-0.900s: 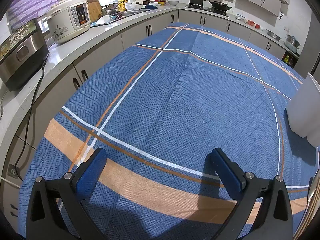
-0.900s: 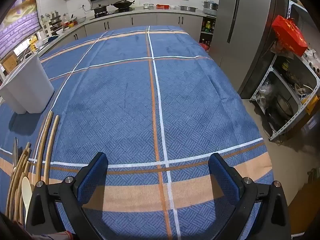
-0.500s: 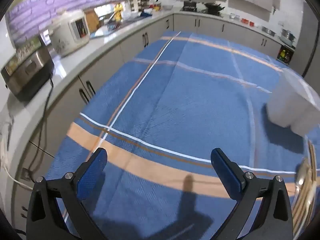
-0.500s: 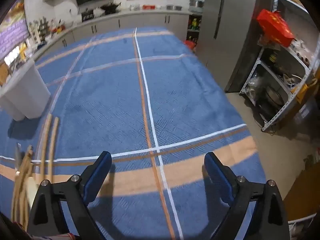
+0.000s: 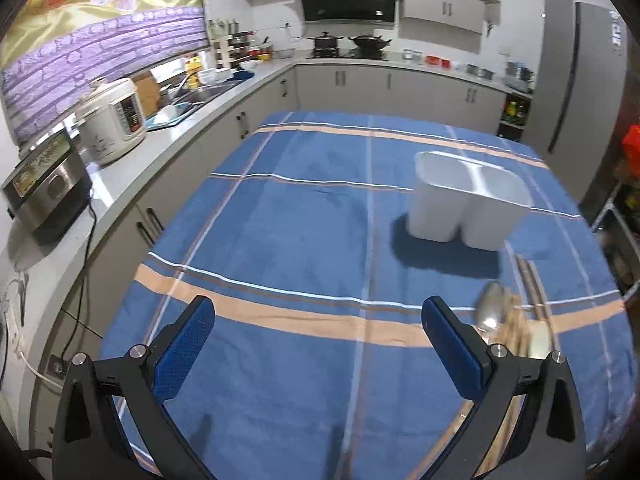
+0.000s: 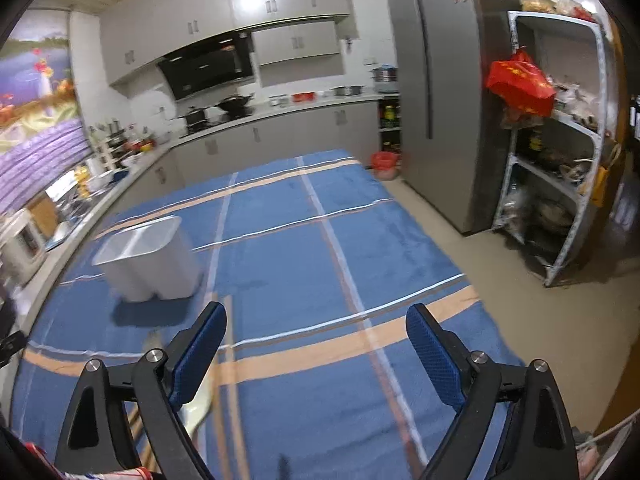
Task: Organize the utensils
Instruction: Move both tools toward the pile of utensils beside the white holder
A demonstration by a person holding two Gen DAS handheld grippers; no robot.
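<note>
Table: covered by a blue cloth (image 5: 304, 240) with white and orange stripes; kitchen counter along the left side, fridge (image 6: 436, 120) beyond the far right corner.
Left gripper (image 5: 320, 332): jaws spread wide, nothing between the blue pads; hangs above the near part of the cloth, tilted downward.
Right gripper (image 6: 316, 340): jaws likewise wide apart, holding nothing; over the near part of the cloth, angled down.
Holder (image 5: 464, 200): white plastic, two compartments side by side, upright on the cloth, well ahead of both grippers; to the right in the left wrist view, to the left in the right wrist view (image 6: 148, 264); both compartments look empty as far as visible.
Utensils (image 5: 508, 320): loose bunch lying flat on the cloth in front of the holder, just right of the left gripper's right finger; blurred.
Spoon (image 5: 490, 308): metal bowl at the left edge of the bunch, close to the left gripper's right pad.
Chopsticks (image 5: 528, 280): long wooden sticks, tips pointing toward the holder, short of it.
Pale spoon (image 6: 200, 404): light-coloured, on the cloth under the right gripper's left finger, partly hidden.
Rice cooker (image 5: 112, 120): white, on the counter, left of the table.
Shelf rack (image 6: 560, 148): right of the fridge, crowded, red bag (image 6: 520, 84) on top.
</note>
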